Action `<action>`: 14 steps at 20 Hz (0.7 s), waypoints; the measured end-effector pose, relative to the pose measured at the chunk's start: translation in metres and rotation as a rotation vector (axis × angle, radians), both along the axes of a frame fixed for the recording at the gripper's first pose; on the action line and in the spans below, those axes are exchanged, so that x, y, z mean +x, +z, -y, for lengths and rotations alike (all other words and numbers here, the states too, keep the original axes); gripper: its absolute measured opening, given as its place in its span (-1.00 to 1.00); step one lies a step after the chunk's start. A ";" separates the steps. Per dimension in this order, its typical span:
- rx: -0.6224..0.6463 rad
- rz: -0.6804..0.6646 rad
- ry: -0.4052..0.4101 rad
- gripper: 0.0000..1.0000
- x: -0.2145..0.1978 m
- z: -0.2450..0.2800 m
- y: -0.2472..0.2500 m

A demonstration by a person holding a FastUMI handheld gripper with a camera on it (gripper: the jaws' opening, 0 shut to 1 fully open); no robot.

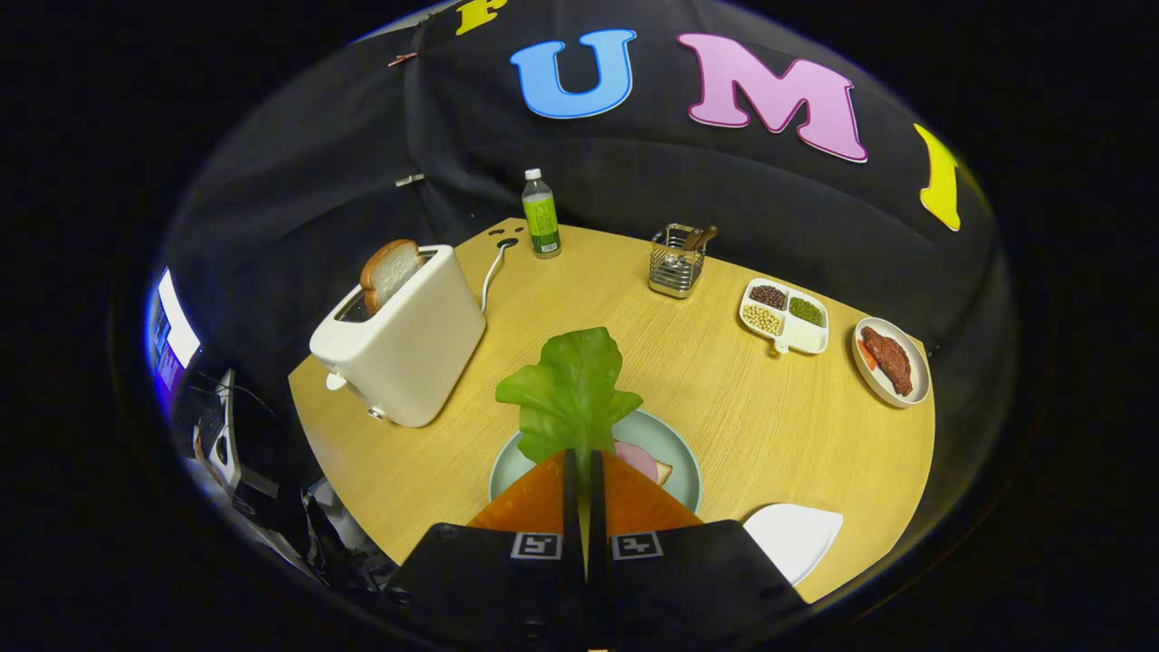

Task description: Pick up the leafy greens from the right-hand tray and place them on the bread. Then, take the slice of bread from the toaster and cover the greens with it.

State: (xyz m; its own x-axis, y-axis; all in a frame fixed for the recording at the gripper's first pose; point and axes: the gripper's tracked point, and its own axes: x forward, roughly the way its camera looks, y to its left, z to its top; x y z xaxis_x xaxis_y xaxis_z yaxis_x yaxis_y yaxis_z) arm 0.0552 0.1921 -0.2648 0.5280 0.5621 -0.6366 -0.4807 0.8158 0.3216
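My tool is clamped on the greens, fingers nearly together on the stem, hanging over the plate with its bread. If I release too high, I judge the leaf could drift off. Toast waits in the toaster.

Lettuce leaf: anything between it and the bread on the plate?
Nothing visible. The gripper is shut on the lettuce leaf, held over the pale green plate, where ham on bread peeks out beside the fingers.
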 end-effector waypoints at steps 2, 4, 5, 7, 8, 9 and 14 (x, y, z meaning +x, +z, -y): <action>-0.049 -0.008 0.005 -0.80 0.006 -0.006 -0.020; -0.071 -0.025 -0.009 -0.18 0.007 -0.010 -0.031; -0.073 -0.028 -0.018 0.38 0.010 -0.013 -0.034; -0.054 -0.012 -0.037 0.94 0.013 -0.017 -0.030; -0.039 -0.001 -0.047 0.96 0.013 -0.019 -0.024; -0.015 0.009 -0.056 0.96 0.013 -0.022 -0.017; 0.095 0.093 -0.122 0.96 0.016 -0.022 0.037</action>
